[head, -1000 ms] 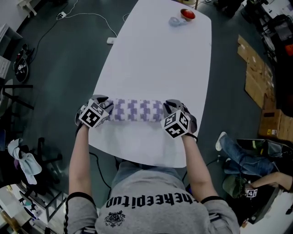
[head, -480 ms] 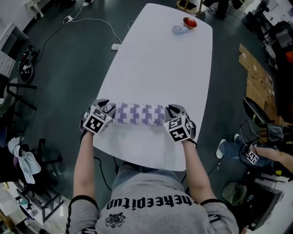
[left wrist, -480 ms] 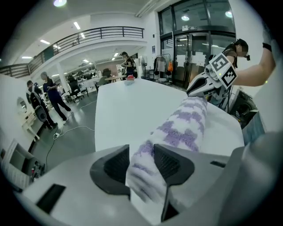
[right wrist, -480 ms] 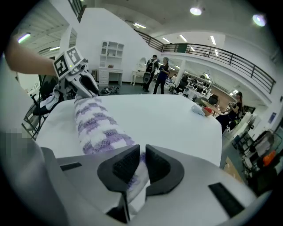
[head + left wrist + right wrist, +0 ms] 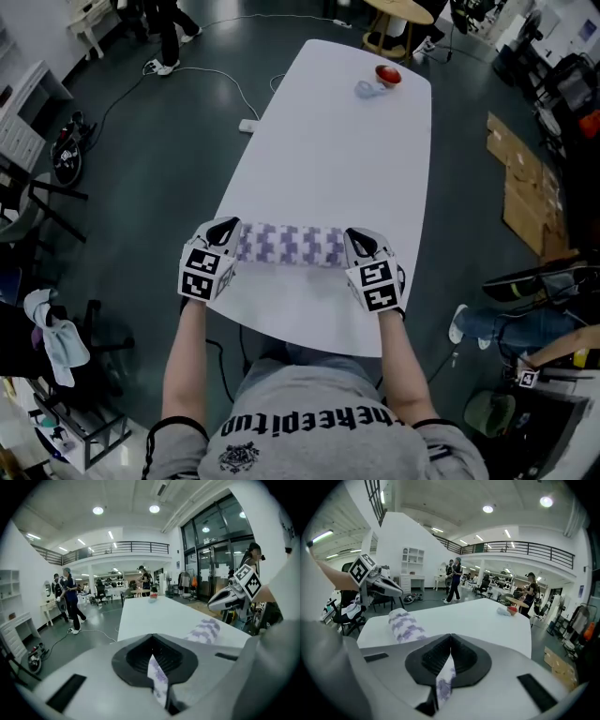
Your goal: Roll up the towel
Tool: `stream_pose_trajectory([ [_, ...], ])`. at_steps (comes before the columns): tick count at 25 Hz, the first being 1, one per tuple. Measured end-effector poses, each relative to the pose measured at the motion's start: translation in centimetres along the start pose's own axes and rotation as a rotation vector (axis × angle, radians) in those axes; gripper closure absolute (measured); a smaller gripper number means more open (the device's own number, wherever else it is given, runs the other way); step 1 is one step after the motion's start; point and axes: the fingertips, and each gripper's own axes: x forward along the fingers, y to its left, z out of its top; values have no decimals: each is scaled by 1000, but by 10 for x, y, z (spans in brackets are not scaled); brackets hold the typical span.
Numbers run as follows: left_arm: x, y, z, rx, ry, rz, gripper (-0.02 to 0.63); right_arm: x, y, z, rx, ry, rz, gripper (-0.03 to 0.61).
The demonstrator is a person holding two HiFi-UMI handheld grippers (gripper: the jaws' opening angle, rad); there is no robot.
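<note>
Holding the rolled towel (image 5: 286, 246) at both ends. We note the left claw (image 5: 225, 234) clenched on a thin fold of the purple-and-white cloth. The right claw (image 5: 357, 244) is clenched the same way on the opposite end. Each gripper view shows cloth pinched between closed jaws. The roll runs crosswise over the near end of the white surface (image 5: 347, 159), between the two claws; we cannot tell whether it rests there or hangs just above. At the far end are a red bowl (image 5: 387, 75) and a pale blue-grey item (image 5: 367, 90) just beside it.
</note>
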Motion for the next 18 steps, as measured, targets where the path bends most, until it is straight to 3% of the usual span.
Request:
stream_pose_trajectory([
  [14, -136, -37, 94, 17, -366, 83, 609, -107, 48, 69, 62, -279, -89, 577],
  [18, -178, -48, 102, 29, -430, 97, 609, -140, 71, 80, 79, -344, -104, 575],
])
